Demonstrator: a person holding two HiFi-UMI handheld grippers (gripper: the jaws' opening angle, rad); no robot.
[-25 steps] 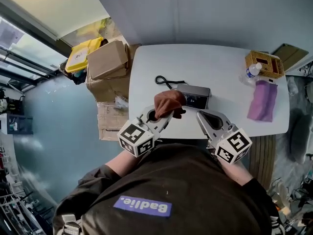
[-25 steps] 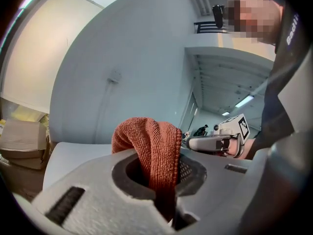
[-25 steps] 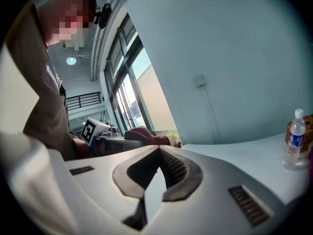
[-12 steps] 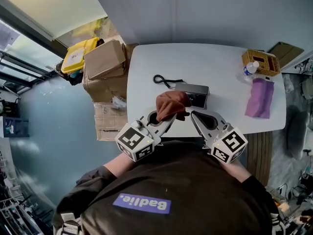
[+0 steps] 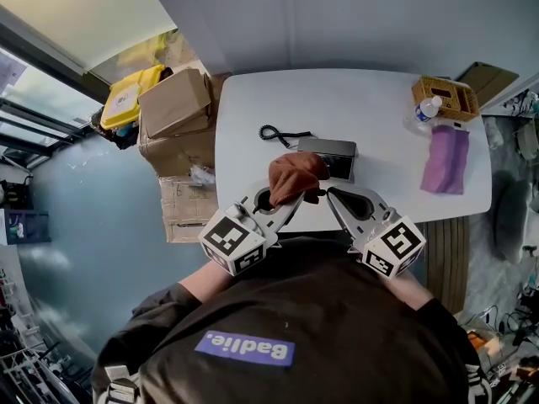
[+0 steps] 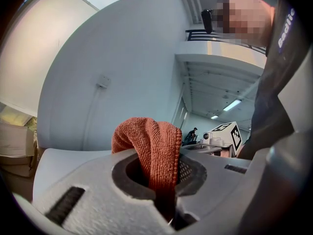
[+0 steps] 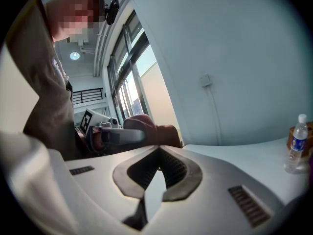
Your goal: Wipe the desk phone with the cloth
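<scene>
Dark desk phone (image 5: pixel 327 156): sat at the front-middle of the white table (image 5: pixel 370 108), coiled cord (image 5: pixel 282 135) trailing off to its left.
Rust cloth (image 5: pixel 295 178): bunched over the phone's near left corner, pinched by a fold so a loose wad stuck out past the tips. Judged handy for wiping.
Left gripper (image 5: pixel 289 199): clenched tight on the cloth, aimed toward the phone.
Right gripper (image 5: pixel 331 194): jaws pressed together on nothing, parked just beside the cloth. Probably held ready to steady the phone.
Far right of the table: purple cloth (image 5: pixel 445 160), wicker basket (image 5: pixel 445 98) and water bottle (image 5: pixel 425 109), well apart from the action and likely just set aside.
Off the table's left edge: cardboard boxes (image 5: pixel 173 103).
Hard to make out: the handset's shape, and whether the rust cloth actually touched the phone.
Cut off: the table's near edge, hidden under the person's torso.
</scene>
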